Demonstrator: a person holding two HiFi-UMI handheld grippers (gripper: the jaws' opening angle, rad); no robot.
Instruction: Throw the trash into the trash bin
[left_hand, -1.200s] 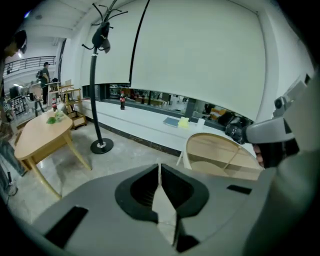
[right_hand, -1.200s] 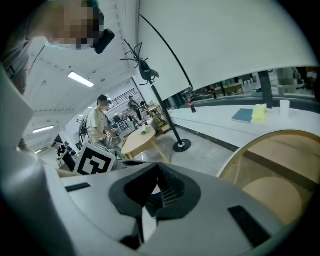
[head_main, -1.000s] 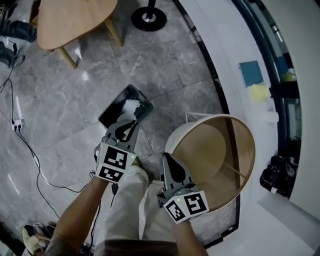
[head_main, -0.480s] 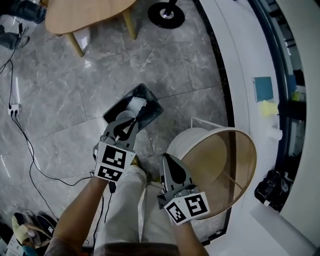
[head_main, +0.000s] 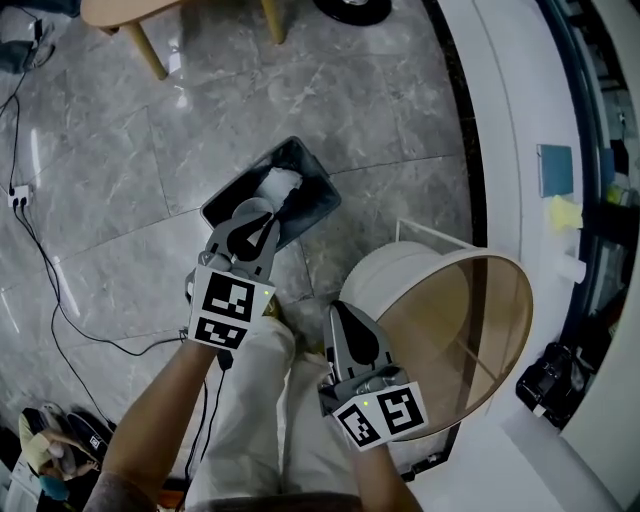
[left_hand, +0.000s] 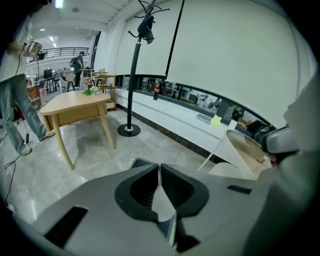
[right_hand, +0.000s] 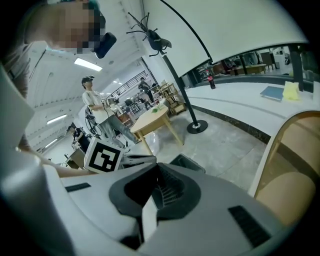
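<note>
White crumpled paper (head_main: 281, 185) — probably light and soft, best pinched by a raised fold — lies in the dark bin (head_main: 249, 176) on the floor, left claw (head_main: 260, 210) and right claw (head_main: 342, 315) both closed, empty.

The trash bin (head_main: 318, 172) stands open-topped on the grey floor (head_main: 120, 180). White trash (head_main: 280, 185) lies inside it, with dark free room beside it. The left gripper (head_main: 262, 208) hangs over the near rim. Bare floor lies left of the bin and beyond it. On the bin's right, the round table (head_main: 450, 320) crowds the right gripper (head_main: 342, 308). Cables (head_main: 45, 270) trail across the floor at the left, and 2 wooden table legs (head_main: 148, 58) stand well beyond the bin.
</note>
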